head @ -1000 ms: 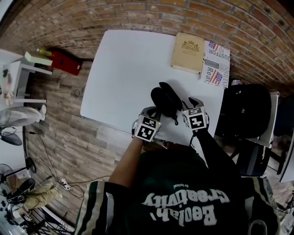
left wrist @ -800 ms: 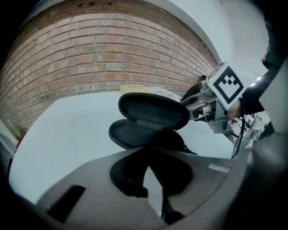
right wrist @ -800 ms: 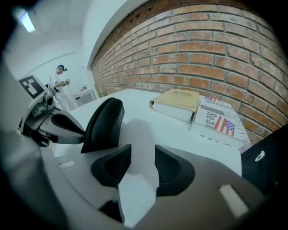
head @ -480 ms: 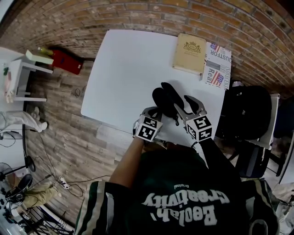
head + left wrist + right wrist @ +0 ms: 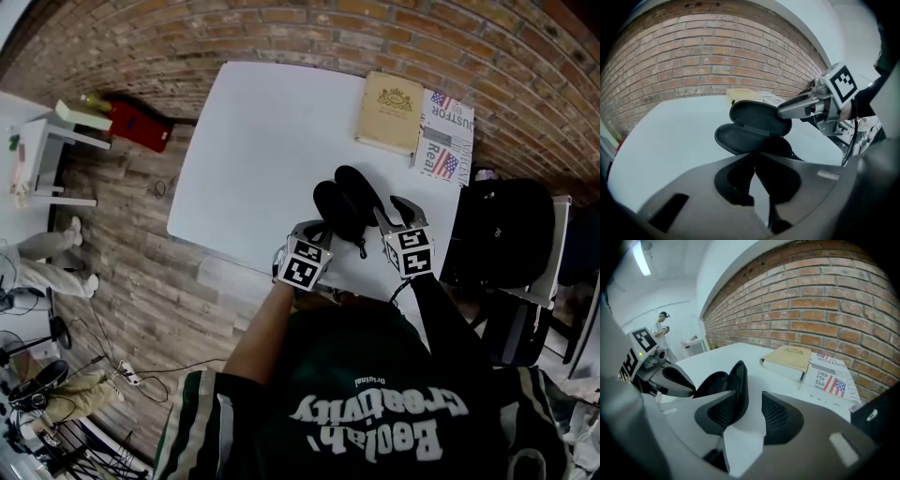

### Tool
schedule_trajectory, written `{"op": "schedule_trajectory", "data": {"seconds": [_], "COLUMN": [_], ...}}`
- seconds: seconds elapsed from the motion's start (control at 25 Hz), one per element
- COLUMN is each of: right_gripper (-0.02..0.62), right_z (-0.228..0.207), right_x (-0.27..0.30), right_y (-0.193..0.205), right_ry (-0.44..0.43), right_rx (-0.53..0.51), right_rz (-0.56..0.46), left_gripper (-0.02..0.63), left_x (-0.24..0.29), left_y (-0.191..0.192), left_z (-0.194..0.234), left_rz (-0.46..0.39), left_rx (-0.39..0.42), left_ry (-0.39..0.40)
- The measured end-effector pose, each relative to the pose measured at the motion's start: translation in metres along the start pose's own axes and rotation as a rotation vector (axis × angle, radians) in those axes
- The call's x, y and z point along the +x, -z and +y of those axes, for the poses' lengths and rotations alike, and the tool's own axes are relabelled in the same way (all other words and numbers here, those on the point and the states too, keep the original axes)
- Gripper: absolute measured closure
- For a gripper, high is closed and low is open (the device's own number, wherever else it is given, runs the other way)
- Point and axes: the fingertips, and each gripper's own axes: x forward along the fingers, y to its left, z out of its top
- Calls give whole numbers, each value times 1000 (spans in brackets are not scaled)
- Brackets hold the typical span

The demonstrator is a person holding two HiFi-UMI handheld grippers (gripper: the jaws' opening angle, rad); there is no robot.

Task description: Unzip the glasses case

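Note:
The black glasses case [image 5: 342, 208] lies open on the white table [image 5: 267, 131], its lid [image 5: 759, 117] raised over the base [image 5: 738, 138]. My left gripper [image 5: 317, 231] sits at the case's near end, and its jaws [image 5: 752, 164] are shut on the near rim. My right gripper [image 5: 390, 212] is at the case's right side, open, its jaws having just been closing. The lid's edge [image 5: 738, 380] stands against the inner side of its left finger [image 5: 717, 413], and the pads press on nothing. From the left gripper view, one right finger [image 5: 797, 107] touches the lid's end.
A tan book [image 5: 386, 111] and a newspaper [image 5: 444, 136] lie at the table's far right corner. A black backpack [image 5: 502, 230] rests on a chair to the right. A red box [image 5: 136, 125] is on the floor at left. A person [image 5: 661, 331] stands far off.
My right gripper has moved up and away from me along the case's right side. The lid now stands further from the base. The left gripper has stayed put.

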Motion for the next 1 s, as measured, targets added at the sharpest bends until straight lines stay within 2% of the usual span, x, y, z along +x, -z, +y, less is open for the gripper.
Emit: {"op": "schedule_trajectory", "data": {"seconds": [0.16,0.28,0.56,0.76,0.88,1.0], "right_gripper": [425,425,417,417,417,417], "right_z": [-25,-24,-9,-10,-11,-10], "right_x": [3,1,-7,-21,-34,-49], "right_y": [38,51,33,17,-3,-37], "right_ry": [81,78,44,76,111,151], "right_rx": [80,122,87,97,100,84], "right_rz": [118,145,63,7,-53,-132], "left_gripper": [594,594,588,575,558,546], "left_x": [0,-2,0,-6,-21,-40], "left_y": [4,8,3,-9,-30,-66], "left_z": [0,-1,-3,3,13,23], "left_rz": [17,26,14,-22,-73,-163], "left_rx": [5,-2,11,20,30,71], "left_ry": [-3,1,11,11,0,-9]}}
